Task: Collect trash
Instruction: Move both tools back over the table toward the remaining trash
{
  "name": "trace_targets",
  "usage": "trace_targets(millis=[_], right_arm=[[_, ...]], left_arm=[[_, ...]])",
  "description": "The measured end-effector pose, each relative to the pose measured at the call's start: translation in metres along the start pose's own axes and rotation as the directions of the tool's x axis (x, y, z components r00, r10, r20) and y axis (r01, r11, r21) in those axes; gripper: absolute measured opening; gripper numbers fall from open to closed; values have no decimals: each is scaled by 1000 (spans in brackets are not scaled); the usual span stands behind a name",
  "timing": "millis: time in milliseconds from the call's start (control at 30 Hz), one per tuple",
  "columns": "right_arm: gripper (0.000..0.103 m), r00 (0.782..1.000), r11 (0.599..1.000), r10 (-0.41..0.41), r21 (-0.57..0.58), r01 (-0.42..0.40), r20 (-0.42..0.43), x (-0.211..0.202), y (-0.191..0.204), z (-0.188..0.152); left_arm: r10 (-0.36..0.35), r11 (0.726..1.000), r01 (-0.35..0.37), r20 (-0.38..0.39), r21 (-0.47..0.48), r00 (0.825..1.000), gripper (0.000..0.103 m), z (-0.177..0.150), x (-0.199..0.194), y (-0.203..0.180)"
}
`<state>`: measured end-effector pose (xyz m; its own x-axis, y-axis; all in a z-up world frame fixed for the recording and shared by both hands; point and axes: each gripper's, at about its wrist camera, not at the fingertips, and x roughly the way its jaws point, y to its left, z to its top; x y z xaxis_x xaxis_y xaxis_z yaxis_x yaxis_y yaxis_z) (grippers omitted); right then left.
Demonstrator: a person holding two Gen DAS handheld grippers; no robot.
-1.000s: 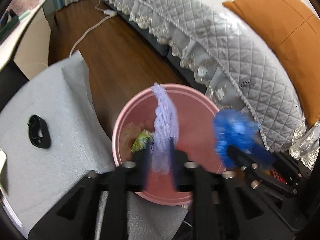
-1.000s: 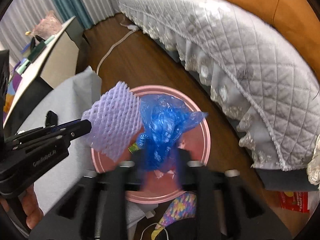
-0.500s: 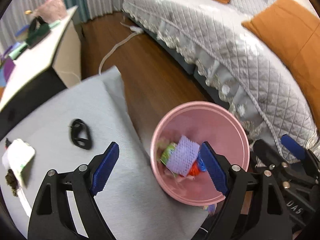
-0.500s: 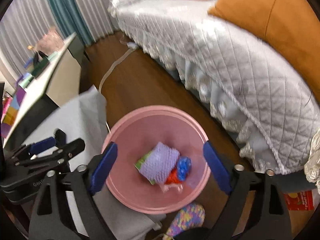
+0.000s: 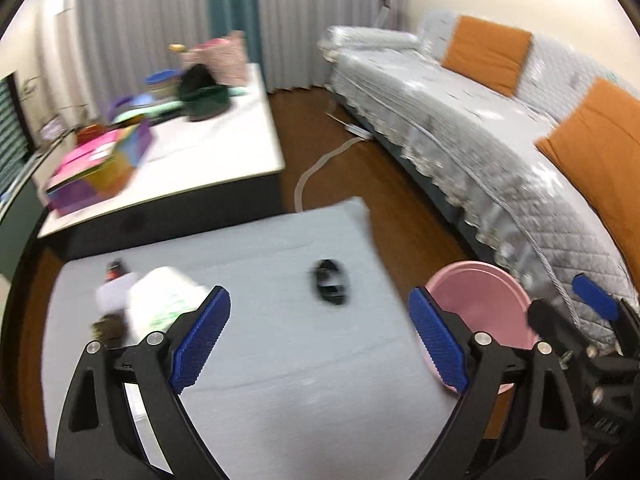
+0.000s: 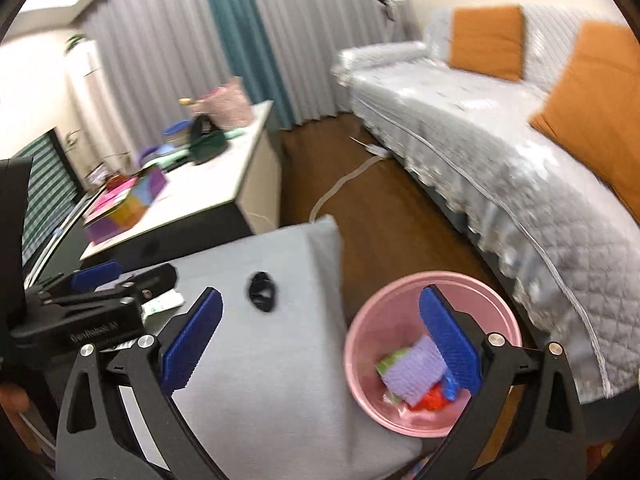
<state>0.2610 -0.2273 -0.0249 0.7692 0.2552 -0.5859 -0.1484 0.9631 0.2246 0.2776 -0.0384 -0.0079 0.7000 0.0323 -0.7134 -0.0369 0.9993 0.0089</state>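
The trash [image 5: 160,300] left on the gray cloth [image 5: 280,360] looks like blurry paper, just ahead-left of the wide-open, empty left gripper [image 5: 320,344], nearer than the right gripper [image 6: 320,340], also open and empty.

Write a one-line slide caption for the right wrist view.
Open right gripper above a pink bin holding purple foam netting, beside a grey-covered table.

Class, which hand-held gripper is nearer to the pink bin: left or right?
Right. The right hand-held gripper hangs open at the pink bin, one finger over its mouth. The left hand-held gripper is open above the grey cloth, beside the bin.
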Motion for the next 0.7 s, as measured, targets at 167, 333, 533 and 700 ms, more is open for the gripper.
trace_targets(millis=[167, 333, 533, 700], right_arm=[[98, 997, 996, 73, -48, -75, -37, 7, 46, -6], [98, 985, 981, 137, -126, -150, -105, 25, 103, -22], [98, 976, 951, 145, -250, -183, -164, 48, 157, -43], [98, 971, 946, 128, -269, -180, -201, 69, 176, -53]], left_arm=[[104, 993, -101, 40, -52, 994, 89, -27, -27, 61], [211, 970, -204, 47, -132, 976, 92, -63, -43, 123], [299, 939, -277, 84, -203, 951, 92, -102, -40, 181], [251, 939, -239, 17, -246, 968, 92, -116, -16, 210]])
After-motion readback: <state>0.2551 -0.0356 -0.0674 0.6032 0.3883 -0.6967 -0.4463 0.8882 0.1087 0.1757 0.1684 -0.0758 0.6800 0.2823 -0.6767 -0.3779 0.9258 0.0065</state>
